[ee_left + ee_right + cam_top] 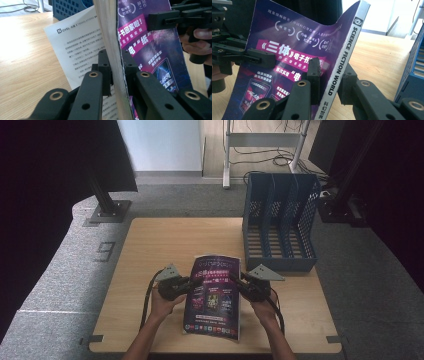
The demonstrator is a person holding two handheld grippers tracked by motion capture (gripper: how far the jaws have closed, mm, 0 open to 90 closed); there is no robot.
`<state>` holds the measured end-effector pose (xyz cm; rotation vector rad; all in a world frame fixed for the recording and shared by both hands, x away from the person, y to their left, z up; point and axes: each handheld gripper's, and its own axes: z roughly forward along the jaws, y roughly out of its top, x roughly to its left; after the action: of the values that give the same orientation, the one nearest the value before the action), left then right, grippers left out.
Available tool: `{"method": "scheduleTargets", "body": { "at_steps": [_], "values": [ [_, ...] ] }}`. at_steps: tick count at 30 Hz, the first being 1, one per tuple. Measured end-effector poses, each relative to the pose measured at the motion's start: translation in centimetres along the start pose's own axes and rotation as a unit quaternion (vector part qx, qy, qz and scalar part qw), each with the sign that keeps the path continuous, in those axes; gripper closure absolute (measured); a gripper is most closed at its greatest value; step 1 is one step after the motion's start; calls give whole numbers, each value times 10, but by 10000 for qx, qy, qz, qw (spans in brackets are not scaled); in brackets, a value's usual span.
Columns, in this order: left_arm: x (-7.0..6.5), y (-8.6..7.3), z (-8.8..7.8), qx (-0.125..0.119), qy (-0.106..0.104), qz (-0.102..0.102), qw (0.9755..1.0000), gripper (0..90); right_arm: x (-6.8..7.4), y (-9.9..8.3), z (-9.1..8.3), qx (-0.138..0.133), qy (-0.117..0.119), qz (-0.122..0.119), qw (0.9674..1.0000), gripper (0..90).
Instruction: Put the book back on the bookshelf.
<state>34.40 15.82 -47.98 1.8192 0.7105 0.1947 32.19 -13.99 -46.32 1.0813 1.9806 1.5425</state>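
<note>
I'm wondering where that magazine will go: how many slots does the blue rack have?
3: the blue file rack at the table's far right has a left, a middle and a right slot, side by side, all open at the front.

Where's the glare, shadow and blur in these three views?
High view: dark vignette at both sides and corners, magazine cover slightly washed, small print unreadable. Left gripper view: blown-out glare on the table at left, near jaws soft. Right gripper view: overexposed bright background at upper right, spine text sharp, near jaws blurred, blue file rack soft.
</note>
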Motion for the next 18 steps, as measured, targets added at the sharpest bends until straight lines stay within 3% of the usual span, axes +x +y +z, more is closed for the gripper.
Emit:
{"method": "scheduleTargets", "body": {
  "at_steps": [18],
  "values": [
    [-5,16,-9,-252,127,290,9992,848,7,12,-11,-292,72,-118,9995,757]
  ]
}}
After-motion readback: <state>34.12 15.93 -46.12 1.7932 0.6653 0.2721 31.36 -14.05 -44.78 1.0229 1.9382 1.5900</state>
